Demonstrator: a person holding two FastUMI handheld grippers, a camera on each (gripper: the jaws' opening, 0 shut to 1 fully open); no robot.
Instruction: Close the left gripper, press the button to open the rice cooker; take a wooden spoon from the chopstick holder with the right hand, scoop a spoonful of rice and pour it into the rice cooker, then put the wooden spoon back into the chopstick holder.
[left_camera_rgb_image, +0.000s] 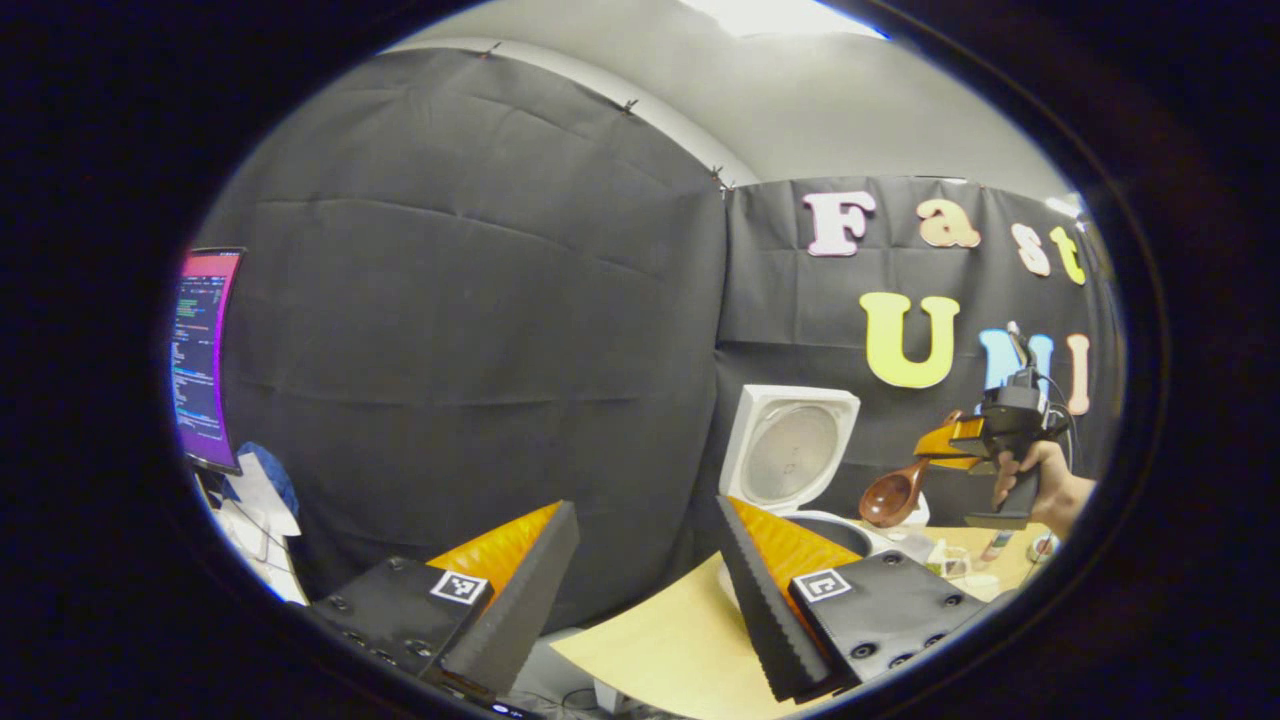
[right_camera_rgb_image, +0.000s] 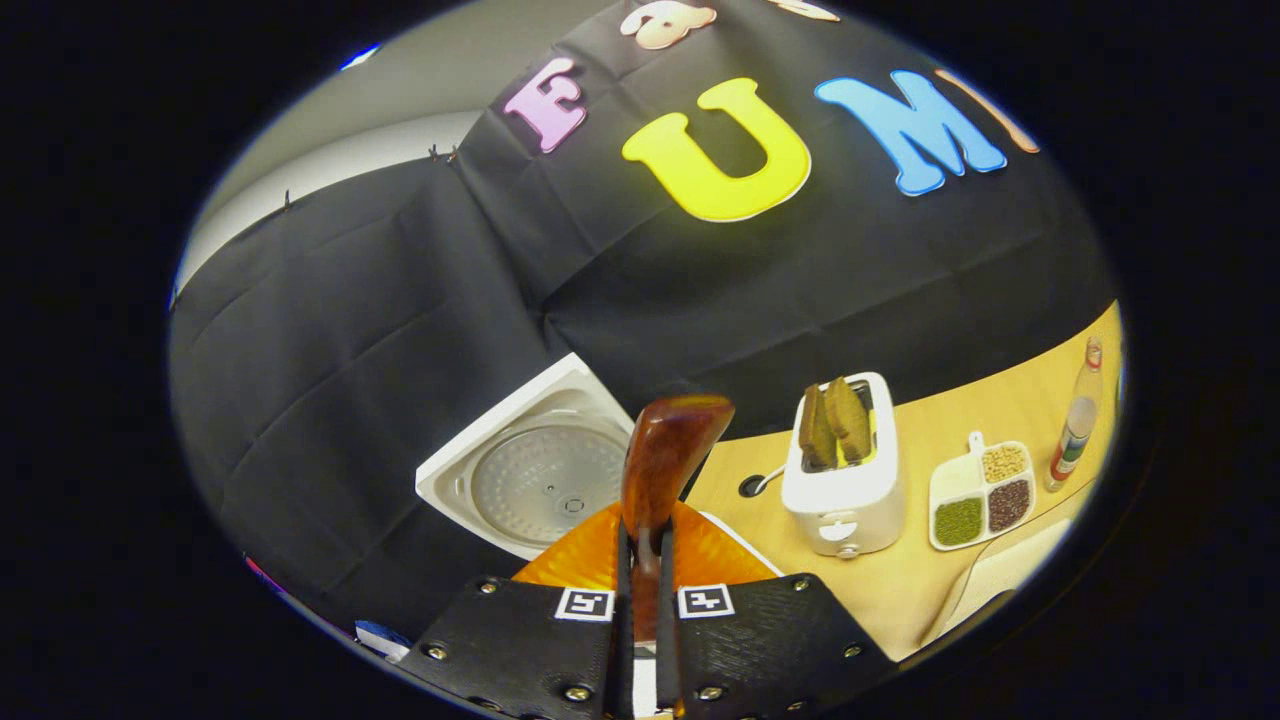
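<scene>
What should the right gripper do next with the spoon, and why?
Probably tip the wooden spoon over the rice cooker. The right gripper clamps its handle, the lid stands open, and the bowl hangs just beside the pot's opening. Whether rice is in the bowl I cannot tell.

White toaster (right_camera_rgb_image: 843, 490) holding two bread slices (right_camera_rgb_image: 833, 421) on wooden worktop (right_camera_rgb_image: 960, 400); beside it, divided dish of beans (right_camera_rgb_image: 982, 494) and bottle (right_camera_rgb_image: 1075, 418). Lit monitor (left_camera_rgb_image: 203, 358) at left.

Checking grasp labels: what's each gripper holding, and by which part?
Right gripper: wooden spoon, jaws shut on its handle, bowl out ahead. Left gripper: jaws open, nothing held.
</scene>
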